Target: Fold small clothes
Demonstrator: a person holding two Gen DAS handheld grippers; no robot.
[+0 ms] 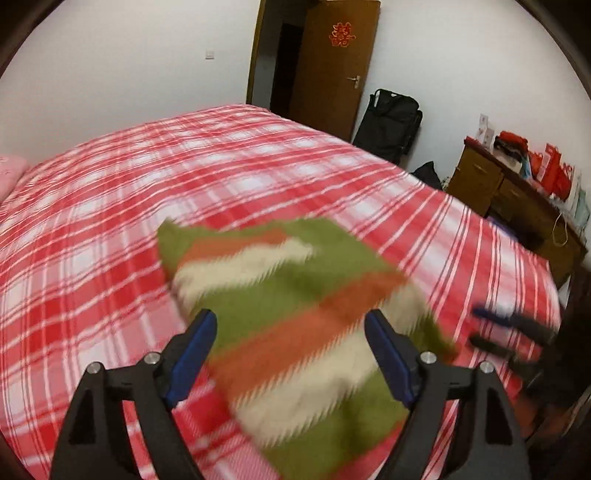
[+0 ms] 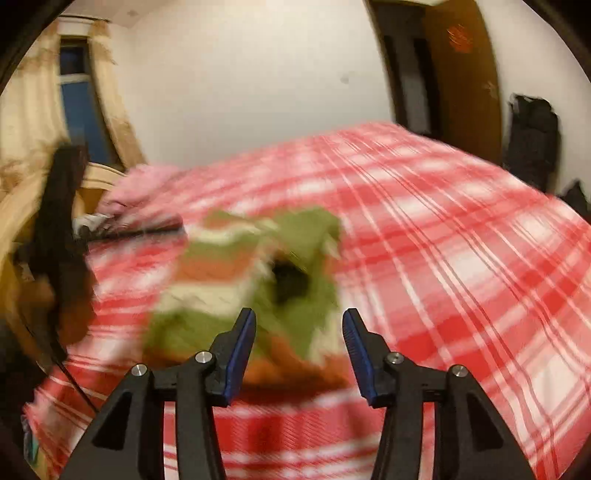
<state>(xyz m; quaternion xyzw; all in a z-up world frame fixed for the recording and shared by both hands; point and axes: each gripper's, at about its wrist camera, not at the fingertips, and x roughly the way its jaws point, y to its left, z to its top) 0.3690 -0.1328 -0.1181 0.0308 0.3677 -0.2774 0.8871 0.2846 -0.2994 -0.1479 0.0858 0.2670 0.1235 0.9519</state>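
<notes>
Striped green/orange/cream garment [image 1: 295, 314] on red plaid bedspread [image 1: 110, 229], L gripper [image 1: 291, 325] released wide w/ cloth at 12 o'clock, R gripper [image 2: 299, 325] released, garment 11 o'clock, blurred, nothing clamped.

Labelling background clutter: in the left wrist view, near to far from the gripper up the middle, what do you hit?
left gripper, jaws apart, nothing pressed between them → striped garment, green, orange and cream, blurred → red plaid bedspread → open wooden door with a red paper cutting.
</notes>
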